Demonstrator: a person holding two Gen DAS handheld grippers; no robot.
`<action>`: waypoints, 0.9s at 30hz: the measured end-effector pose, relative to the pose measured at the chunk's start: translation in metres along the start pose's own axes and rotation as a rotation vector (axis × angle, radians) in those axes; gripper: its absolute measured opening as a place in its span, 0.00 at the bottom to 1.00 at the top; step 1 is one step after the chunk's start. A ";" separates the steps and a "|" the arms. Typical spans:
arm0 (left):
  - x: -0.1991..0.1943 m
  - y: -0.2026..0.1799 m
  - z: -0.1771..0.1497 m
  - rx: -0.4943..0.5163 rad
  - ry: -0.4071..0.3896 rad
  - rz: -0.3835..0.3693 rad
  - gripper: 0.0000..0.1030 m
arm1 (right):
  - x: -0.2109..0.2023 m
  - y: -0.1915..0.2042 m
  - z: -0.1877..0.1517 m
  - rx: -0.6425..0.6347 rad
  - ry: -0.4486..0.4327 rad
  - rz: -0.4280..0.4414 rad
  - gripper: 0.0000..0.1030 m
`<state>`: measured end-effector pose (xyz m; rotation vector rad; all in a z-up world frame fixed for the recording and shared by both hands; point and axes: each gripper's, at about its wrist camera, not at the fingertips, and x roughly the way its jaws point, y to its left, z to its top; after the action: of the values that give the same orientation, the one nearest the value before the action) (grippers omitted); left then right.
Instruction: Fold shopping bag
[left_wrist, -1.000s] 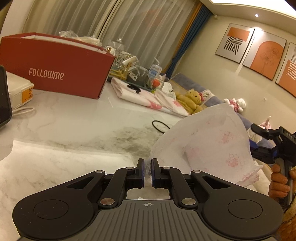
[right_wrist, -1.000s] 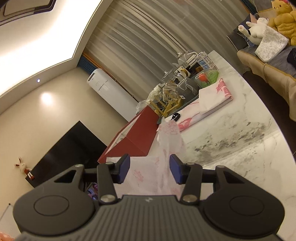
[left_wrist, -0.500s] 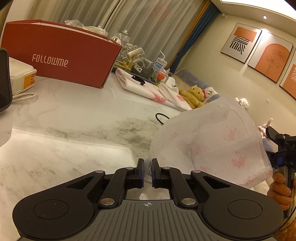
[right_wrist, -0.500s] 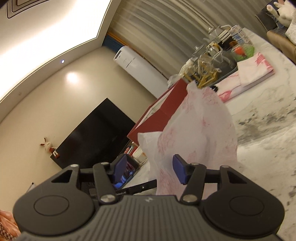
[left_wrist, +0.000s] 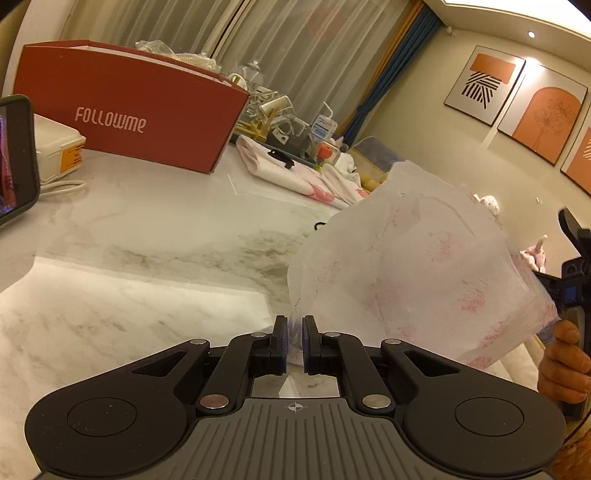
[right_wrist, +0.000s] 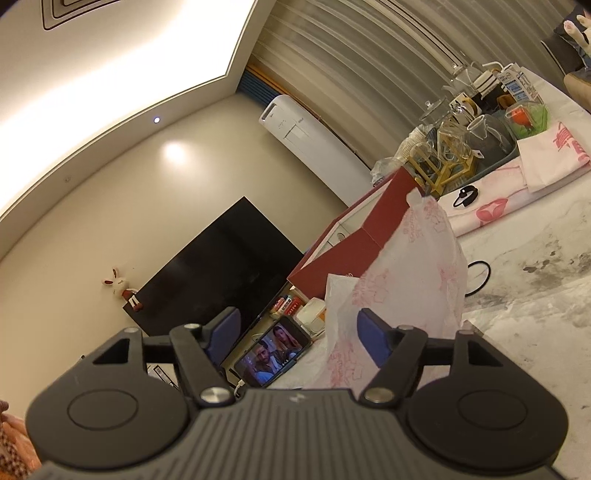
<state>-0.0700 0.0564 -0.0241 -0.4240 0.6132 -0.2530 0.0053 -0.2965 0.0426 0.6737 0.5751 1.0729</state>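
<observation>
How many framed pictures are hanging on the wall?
3, side by side on the wall at the right: a striped design, an orange arch, and one cut off by the picture's edge. More may hang out of view.

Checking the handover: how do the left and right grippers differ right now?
The left gripper is shut on the shopping bag, pinching its edge; the right gripper is opening, its fingers wide apart. The bag touches only the right gripper's one blue pad. Both are black with blue pads.
</observation>
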 end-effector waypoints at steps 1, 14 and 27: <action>0.001 -0.002 -0.001 0.002 -0.001 -0.006 0.06 | 0.006 0.000 0.001 0.005 0.005 0.010 0.70; -0.035 0.005 -0.004 -0.006 -0.052 0.005 0.06 | 0.083 0.002 -0.008 0.028 0.138 -0.035 0.70; -0.036 0.009 -0.010 -0.034 -0.051 0.005 0.06 | 0.095 0.006 -0.038 0.013 0.302 -0.098 0.77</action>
<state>-0.1034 0.0745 -0.0172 -0.4601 0.5696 -0.2270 0.0092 -0.1989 0.0122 0.4912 0.8673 1.0872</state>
